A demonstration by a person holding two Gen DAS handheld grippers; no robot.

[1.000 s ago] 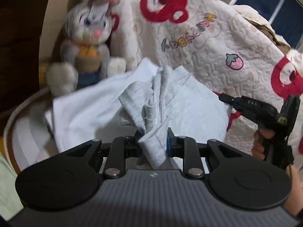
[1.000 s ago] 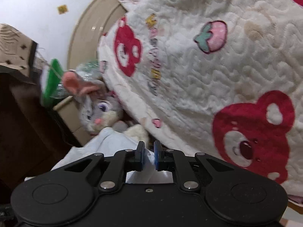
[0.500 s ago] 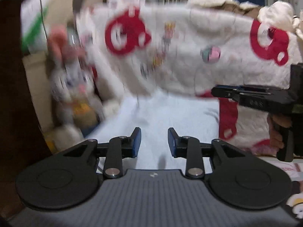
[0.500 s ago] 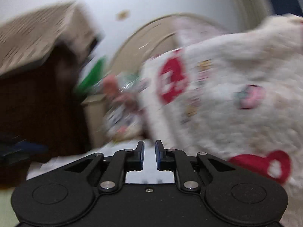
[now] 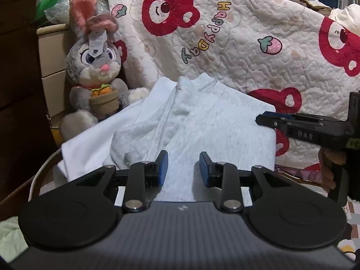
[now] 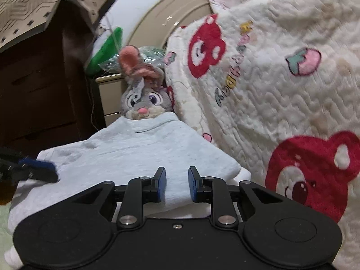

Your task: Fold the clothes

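The pale grey knit garment lies folded just in front of the grey plush rabbit, collar end toward it. Both black 2-finger grippers, left and right, hover empty, jaws apart, at its near edge; the left looks nearer its loose sleeve fold.

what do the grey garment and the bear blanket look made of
Grey garment: apparently soft knit jersey, likely cotton; matte, with heathered flecks and limp creases. Bear blanket: seemingly quilted fabric, cream, with puffy wavy stitch lines and printed red bears.
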